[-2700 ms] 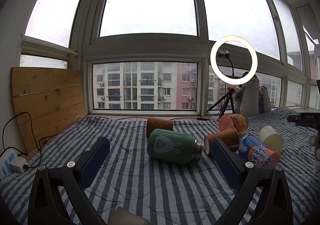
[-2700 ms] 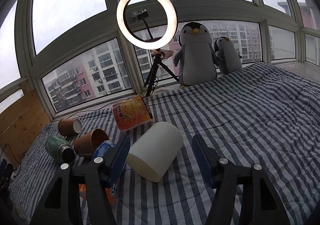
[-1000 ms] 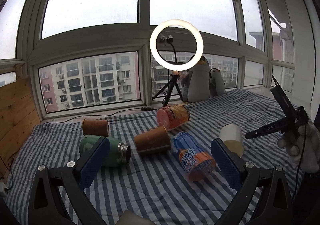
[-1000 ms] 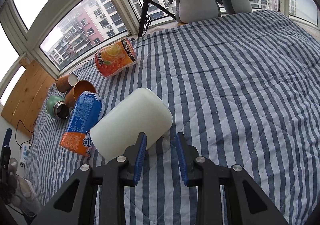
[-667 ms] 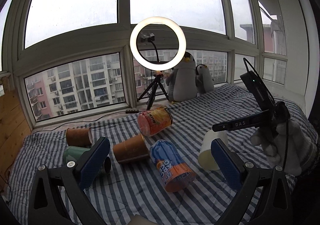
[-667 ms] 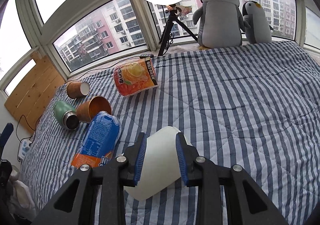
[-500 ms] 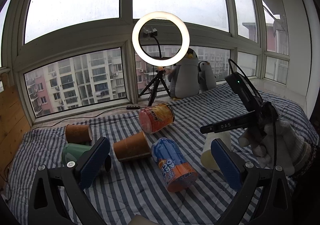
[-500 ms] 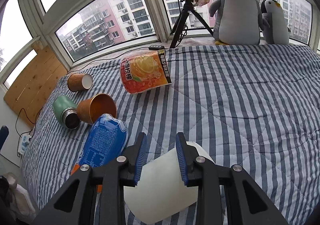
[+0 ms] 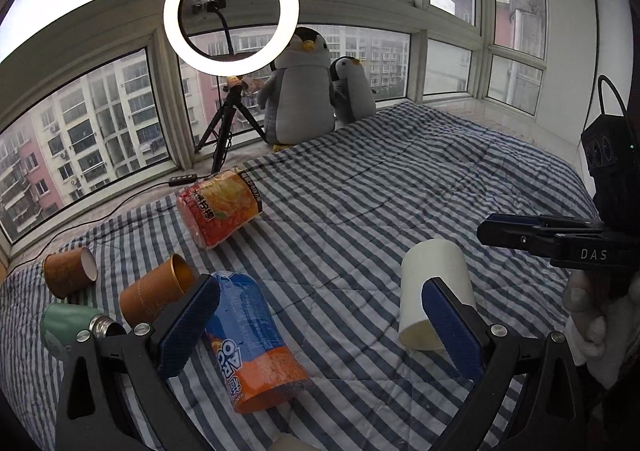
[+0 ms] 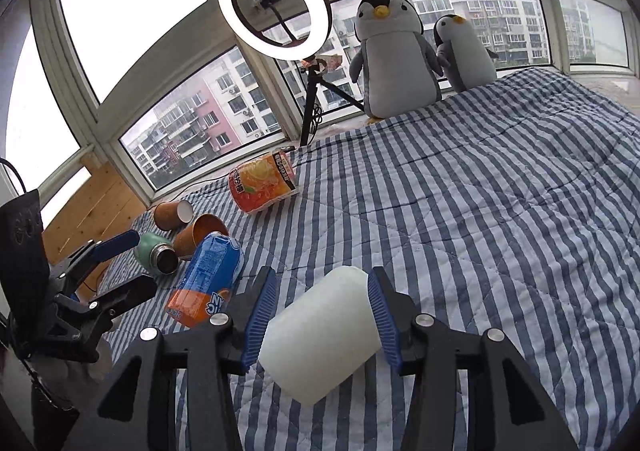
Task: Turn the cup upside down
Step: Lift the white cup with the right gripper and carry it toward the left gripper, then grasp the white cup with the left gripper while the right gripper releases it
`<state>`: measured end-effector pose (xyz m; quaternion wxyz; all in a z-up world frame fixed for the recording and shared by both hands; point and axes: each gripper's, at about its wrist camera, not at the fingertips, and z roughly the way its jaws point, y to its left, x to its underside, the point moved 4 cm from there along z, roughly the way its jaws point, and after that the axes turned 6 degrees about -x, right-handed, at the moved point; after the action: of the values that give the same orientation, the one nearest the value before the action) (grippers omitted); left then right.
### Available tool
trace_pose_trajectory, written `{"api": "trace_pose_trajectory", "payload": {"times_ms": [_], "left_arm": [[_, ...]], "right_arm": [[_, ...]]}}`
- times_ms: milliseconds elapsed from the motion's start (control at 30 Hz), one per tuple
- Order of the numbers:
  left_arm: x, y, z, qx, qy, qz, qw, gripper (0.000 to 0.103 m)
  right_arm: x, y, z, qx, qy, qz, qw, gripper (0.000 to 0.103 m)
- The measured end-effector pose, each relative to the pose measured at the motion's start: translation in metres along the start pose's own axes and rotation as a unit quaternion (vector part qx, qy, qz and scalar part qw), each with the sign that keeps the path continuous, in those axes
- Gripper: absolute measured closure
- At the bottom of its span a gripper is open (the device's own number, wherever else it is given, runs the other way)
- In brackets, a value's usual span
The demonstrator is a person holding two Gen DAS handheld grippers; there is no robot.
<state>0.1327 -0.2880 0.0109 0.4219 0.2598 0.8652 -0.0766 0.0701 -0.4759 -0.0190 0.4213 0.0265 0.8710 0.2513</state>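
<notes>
The white cup [image 10: 324, 331] stands on the striped bedspread with its wide mouth down, between the blue pads of my right gripper [image 10: 322, 311]. The jaws have parted and stand at the cup's sides; I cannot tell whether the pads still touch it. In the left wrist view the same cup [image 9: 436, 287] stands mouth down at the right, with the right gripper's black fingers [image 9: 536, 237] just above and right of it. My left gripper [image 9: 320, 327] is wide open and empty, hovering above the bed in front of a blue and orange cup.
A blue and orange cup [image 9: 256, 343], a red and orange noodle cup [image 9: 220, 217], two brown paper cups [image 9: 156, 295] [image 9: 68, 271] and a green flask [image 9: 76, 327] lie on the bed at the left. A ring light on a tripod [image 9: 230, 11] and two plush penguins [image 9: 304, 91] stand by the window.
My right gripper, which was clamped on the white cup, has turned it mouth down onto the bed and widened its jaws. The left gripper has swung right, staying open.
</notes>
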Motion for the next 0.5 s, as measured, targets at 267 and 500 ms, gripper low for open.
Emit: {"api": "trace_pose_trajectory", "payload": {"times_ms": [267,500], "left_arm": [[-0.034,-0.072,0.077,0.057,0.130,0.060,0.9880,0.001],[-0.036,-0.110,0.132,0.051,0.216,0.096,0.9703,0.001]], "right_arm": [[0.037,-0.039,-0.054,0.043,-0.024,0.010,0.999,0.059],[0.045,-0.052,-0.068,0.052,-0.043,0.014,0.998,0.059]]}}
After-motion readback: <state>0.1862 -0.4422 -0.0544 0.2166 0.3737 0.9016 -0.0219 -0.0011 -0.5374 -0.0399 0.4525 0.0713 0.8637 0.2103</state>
